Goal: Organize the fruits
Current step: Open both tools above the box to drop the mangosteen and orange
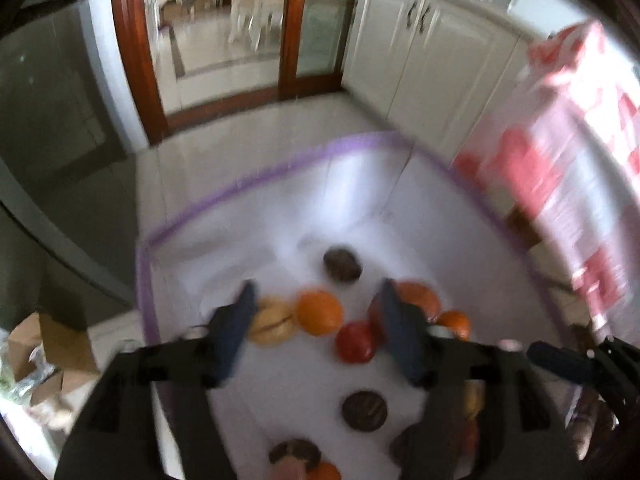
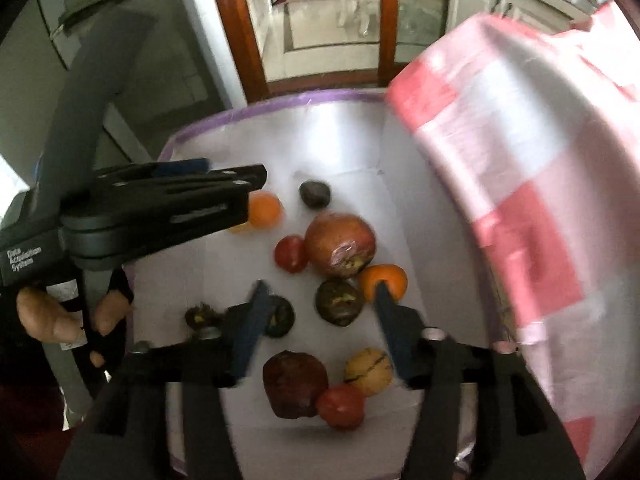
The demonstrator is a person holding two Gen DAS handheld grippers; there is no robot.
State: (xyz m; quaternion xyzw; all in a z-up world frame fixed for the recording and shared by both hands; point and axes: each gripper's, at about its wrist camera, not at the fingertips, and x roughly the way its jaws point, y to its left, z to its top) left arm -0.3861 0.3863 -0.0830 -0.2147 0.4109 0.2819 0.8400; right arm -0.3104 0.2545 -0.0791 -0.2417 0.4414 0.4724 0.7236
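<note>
Several fruits lie on a white mat with a purple border (image 2: pixel 280 102). In the left wrist view my left gripper (image 1: pixel 316 290) is open and empty above an orange (image 1: pixel 319 312), a yellow split fruit (image 1: pixel 272 321) and a red tomato (image 1: pixel 356 342). In the right wrist view my right gripper (image 2: pixel 320 292) is open and empty above a dark fruit (image 2: pixel 339 301), near an orange (image 2: pixel 384 280) and a big reddish pomegranate (image 2: pixel 340 245). The left gripper (image 2: pixel 208 186) shows from the side at the left of the right wrist view.
A pink and white plastic bag (image 2: pixel 520 184) hangs at the right edge of the mat; it also shows in the left wrist view (image 1: pixel 568 152). A wooden glass door (image 1: pixel 224 40) and white cabinets (image 1: pixel 420 60) stand behind. A cardboard box (image 1: pixel 44 356) sits at the lower left.
</note>
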